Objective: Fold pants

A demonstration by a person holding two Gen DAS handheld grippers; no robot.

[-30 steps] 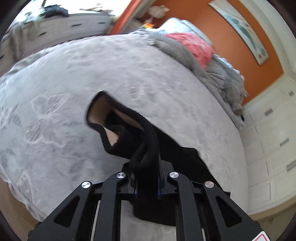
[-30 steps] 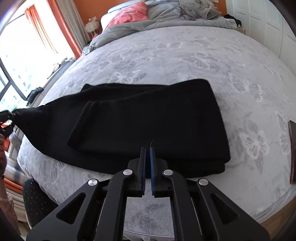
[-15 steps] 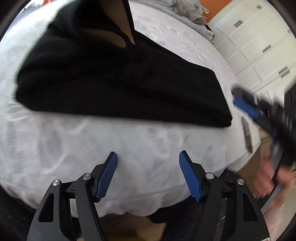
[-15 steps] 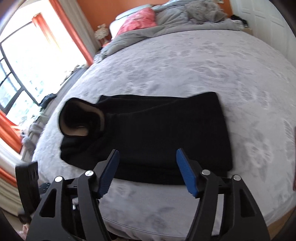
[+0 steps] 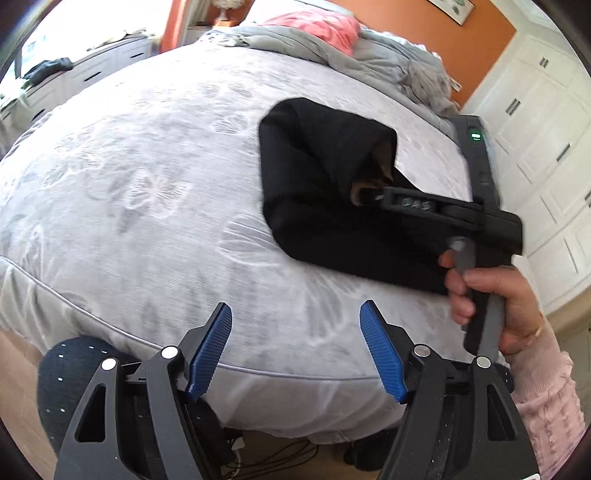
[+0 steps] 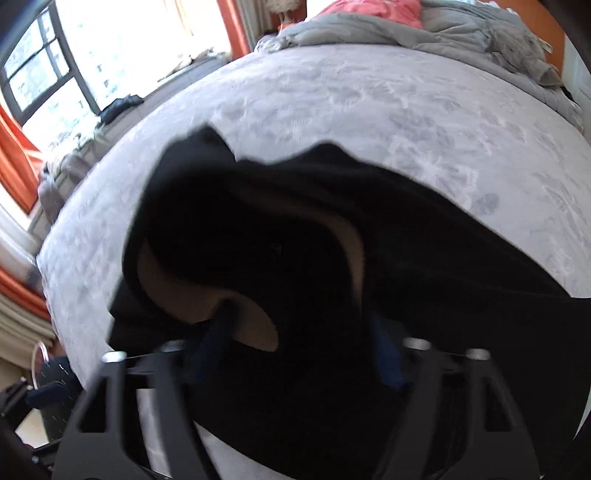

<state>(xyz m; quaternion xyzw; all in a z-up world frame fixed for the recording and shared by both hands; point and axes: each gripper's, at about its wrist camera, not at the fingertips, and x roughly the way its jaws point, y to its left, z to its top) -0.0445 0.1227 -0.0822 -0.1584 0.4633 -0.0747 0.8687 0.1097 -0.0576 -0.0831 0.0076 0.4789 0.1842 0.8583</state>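
Counts: 1 pair of black knit pants [image 5: 325, 192], 2 black hand-held grippers with blue pads [image 5: 295, 350] [image 6: 295, 354], 1 grey butterfly-print bed [image 5: 147, 177], 1 pink pillow [image 5: 317, 27].

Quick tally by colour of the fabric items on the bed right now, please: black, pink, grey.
Black: 1, the pants, part folded, with the right gripper at its open end
Pink: 1, the pillow at the head of the bed
Grey: 1, the rumpled duvet beside it
Total: 3

Black pants [image 5: 325, 192] (tan lining showing) lie folded, one end lifted.
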